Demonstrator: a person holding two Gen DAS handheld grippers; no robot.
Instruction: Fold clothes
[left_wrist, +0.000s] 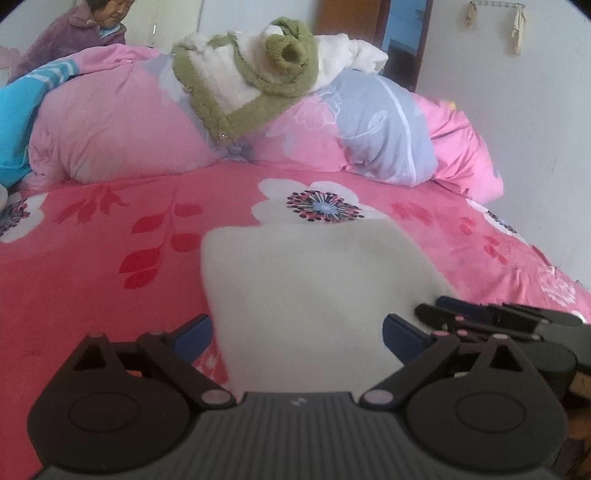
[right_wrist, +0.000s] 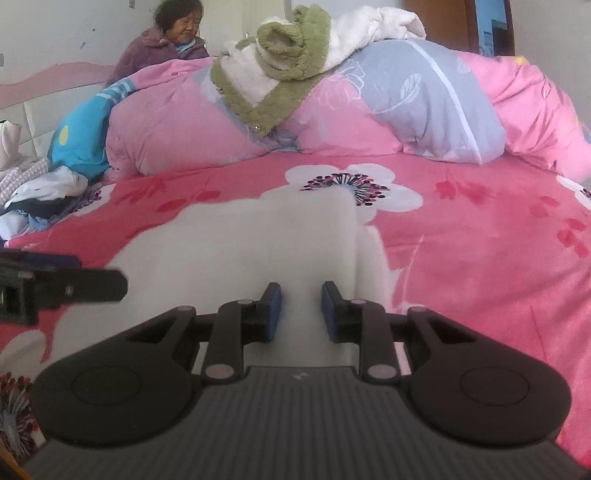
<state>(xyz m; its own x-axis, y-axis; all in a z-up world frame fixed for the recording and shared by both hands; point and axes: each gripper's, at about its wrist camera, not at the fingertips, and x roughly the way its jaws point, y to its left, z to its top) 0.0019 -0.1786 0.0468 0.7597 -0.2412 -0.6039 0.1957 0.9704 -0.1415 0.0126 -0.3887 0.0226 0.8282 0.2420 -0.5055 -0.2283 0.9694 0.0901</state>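
A pale cream garment lay flat on the pink flowered bedspread, filling the lower centre of both wrist views, its far edge reaching the printed white flower. The left gripper stood wide apart over the near edge of the cloth, holding nothing. The right gripper had its blue pads parted by a narrow gap with pale cloth showing between them; whether they pinched a layer could not be told from these views, though they looked released rather than clenched. A straight crease down the right side of the cloth in the right wrist view suggested a layer already lay turned over, but the blur left that unsure. The risk from here seemed to be snagging the plush bedspread along with the thin cloth, or catching only one layer so that the fold dragged askew. A heaped quilt with a green fleece garment filled the upper frame, and a seated person was at the upper left.
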